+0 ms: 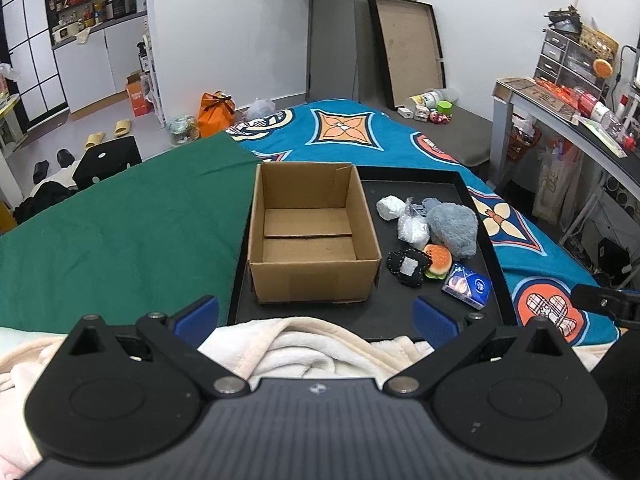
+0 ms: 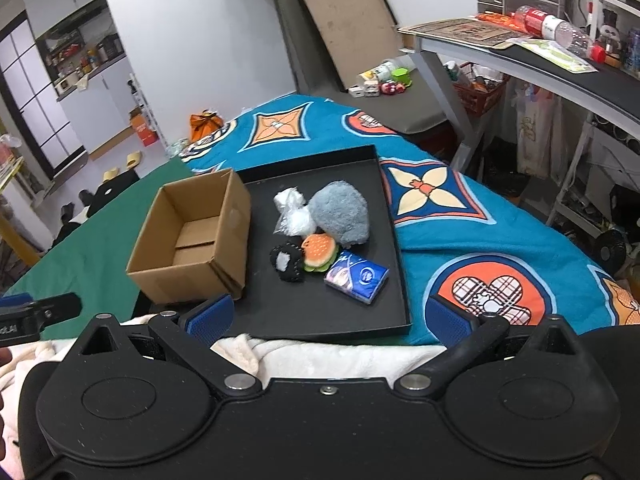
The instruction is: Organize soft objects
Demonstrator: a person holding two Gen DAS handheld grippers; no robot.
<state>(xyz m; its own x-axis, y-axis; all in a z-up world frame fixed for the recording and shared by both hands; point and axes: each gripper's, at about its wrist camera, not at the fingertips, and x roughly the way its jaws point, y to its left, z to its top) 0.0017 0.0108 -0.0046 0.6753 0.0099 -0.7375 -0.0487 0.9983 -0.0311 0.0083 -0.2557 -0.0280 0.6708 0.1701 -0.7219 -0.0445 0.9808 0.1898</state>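
Both grippers, left (image 1: 316, 314) and right (image 2: 332, 316), spread wide, holding nothing, back over cream blanket (image 1: 304, 344). Soft toys clustered on black tray (image 1: 492, 240) beside empty box (image 1: 308, 272). Best taken first: grey plush (image 2: 340, 216), pinched mid-body, lifted clear of bagged bits.

Ahead, a blue patterned bedspread (image 1: 360, 136) was spread beside a green sheet (image 1: 120, 220); beyond, an orange bag (image 1: 216, 114) was seen.

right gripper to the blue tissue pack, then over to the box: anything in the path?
Nothing visible blocks the right gripper from the blue tissue pack. Toward the cardboard box, the burger toy and black felt piece lie between; the box is open-topped.
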